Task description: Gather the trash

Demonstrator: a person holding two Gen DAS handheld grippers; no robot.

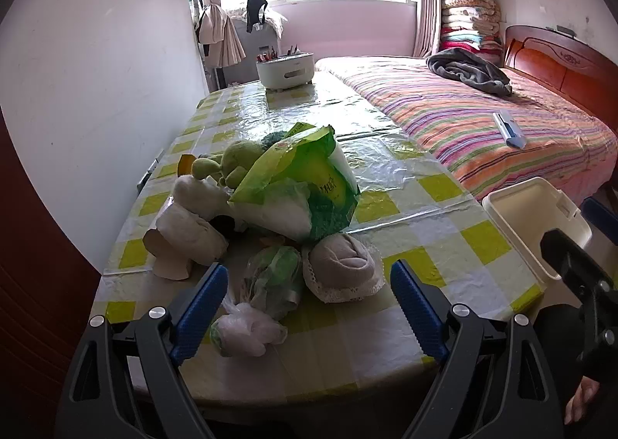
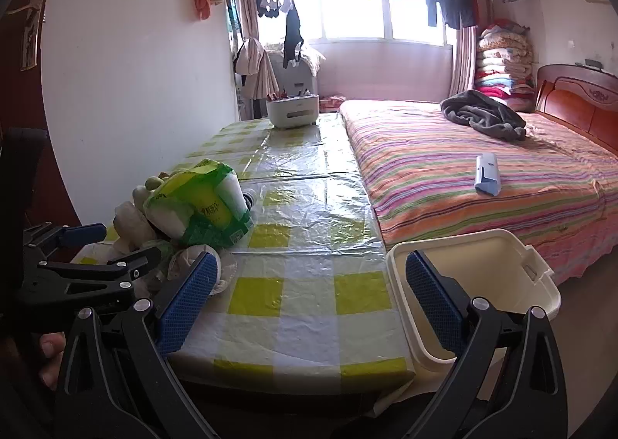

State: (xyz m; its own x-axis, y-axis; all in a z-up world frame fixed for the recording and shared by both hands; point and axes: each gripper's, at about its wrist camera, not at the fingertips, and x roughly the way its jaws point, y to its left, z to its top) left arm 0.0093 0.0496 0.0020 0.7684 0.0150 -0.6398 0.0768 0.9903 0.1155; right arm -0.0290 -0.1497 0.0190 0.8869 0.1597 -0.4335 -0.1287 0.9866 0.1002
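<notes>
A heap of trash lies on the checked table (image 1: 444, 245): a green and white plastic bag (image 1: 305, 184), crumpled white paper (image 1: 189, 230), a clear plastic bag (image 1: 270, 276), a small white wad (image 1: 247, 330) and a grey bundle on lace (image 1: 342, 265). My left gripper (image 1: 309, 307) is open, its blue pads on either side of the clear bag and wad, not touching. A cream bin (image 2: 475, 280) stands beside the table's right edge. My right gripper (image 2: 313, 296) is open and empty over the table's near right corner. The heap (image 2: 197, 207) lies to its left.
A white caddy (image 1: 286, 70) stands at the table's far end. A striped bed (image 2: 483, 176) runs along the right with a grey blanket (image 2: 483, 114) and a blue and white item (image 2: 487, 172). A white wall is at the left.
</notes>
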